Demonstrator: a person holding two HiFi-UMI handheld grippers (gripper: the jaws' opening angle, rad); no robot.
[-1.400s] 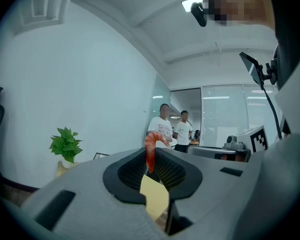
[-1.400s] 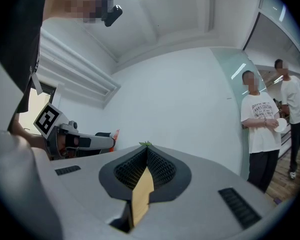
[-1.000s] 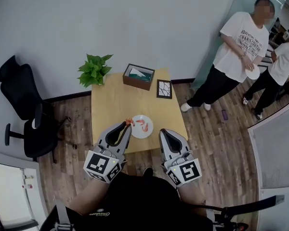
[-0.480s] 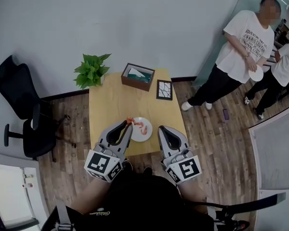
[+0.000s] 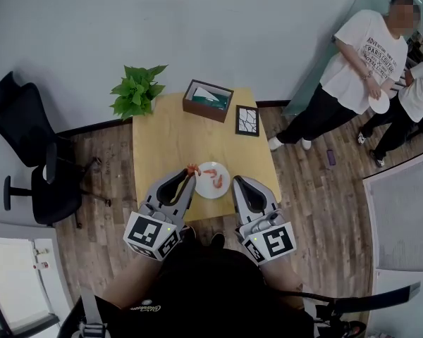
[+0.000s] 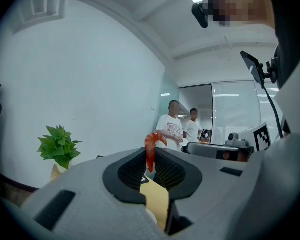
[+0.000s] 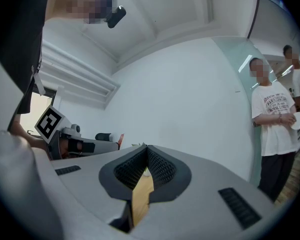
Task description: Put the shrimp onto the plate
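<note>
An orange-red shrimp (image 6: 150,151) is pinched upright between the tips of my left gripper (image 6: 150,159), its curled end sticking up above the jaws. In the head view that shrimp (image 5: 192,169) hangs at the left gripper's (image 5: 189,175) tips, just left of the white plate (image 5: 213,188). Another shrimp (image 5: 216,178) lies on the plate. My right gripper (image 5: 237,183) hovers at the plate's right edge, jaws together with nothing between them, as the right gripper (image 7: 146,148) view shows too.
The plate sits near the front edge of a small wooden table (image 5: 169,143). A brown tissue box (image 5: 207,99) and a framed picture (image 5: 247,120) stand at the back, a potted plant (image 5: 137,89) at the back left. A black chair (image 5: 35,160) stands left; two people (image 5: 352,69) stand right.
The view has shifted slightly; both grippers sit a little nearer the plate, the left still holding its shrimp beside the plate's left rim.
</note>
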